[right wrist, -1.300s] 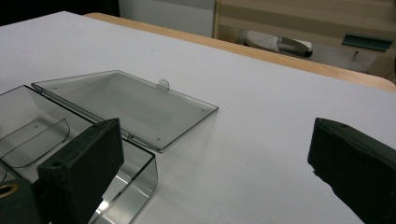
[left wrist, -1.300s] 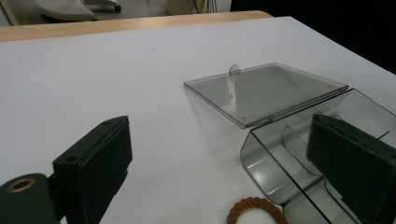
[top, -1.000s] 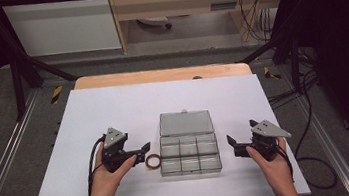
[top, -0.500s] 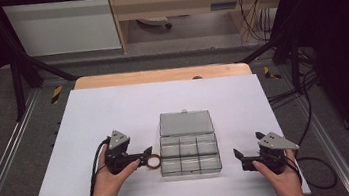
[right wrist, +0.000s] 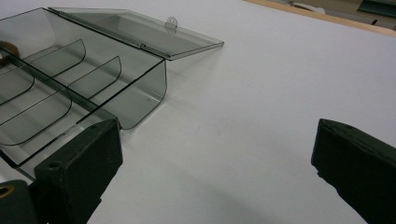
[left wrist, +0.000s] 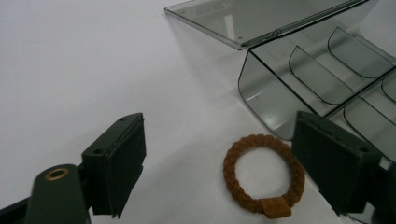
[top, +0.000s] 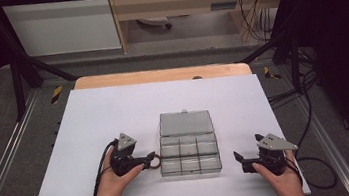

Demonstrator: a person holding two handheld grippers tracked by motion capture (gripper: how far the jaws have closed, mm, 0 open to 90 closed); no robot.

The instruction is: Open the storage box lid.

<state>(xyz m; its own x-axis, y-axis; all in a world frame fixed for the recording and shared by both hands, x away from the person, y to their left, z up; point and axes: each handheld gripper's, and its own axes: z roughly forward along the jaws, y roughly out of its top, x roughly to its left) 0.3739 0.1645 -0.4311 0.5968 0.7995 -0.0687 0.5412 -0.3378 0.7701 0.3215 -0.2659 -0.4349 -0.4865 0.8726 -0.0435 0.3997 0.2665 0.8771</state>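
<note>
Your white table (top: 114,115), dark room around. Left gripper (left wrist: 219,168) jaws wide, just been closing, straddle hair tie (left wrist: 264,175), not gripping; right gripper (right wrist: 215,172) wide, empty. Box (right wrist: 93,93) cut off at frame edge.

The hair tie (left wrist: 264,175) lies on the table (top: 114,115), just left of the box (top: 189,151). It seems not to touch the box. The lid (top: 185,123) lies flat behind the box.

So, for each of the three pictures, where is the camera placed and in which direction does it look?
High view: sits above the person's side, looks forward and down on the white table; both forearms show, with the left gripper and right gripper.
Left gripper view: rides on the left gripper, looks along its open jaws, which have just been closing, at the brown hair tie lying between them untouched.
Right gripper view: rides on the right gripper, looks between its open jaws across bare table.
Shared: all three show the open clear box.
</note>
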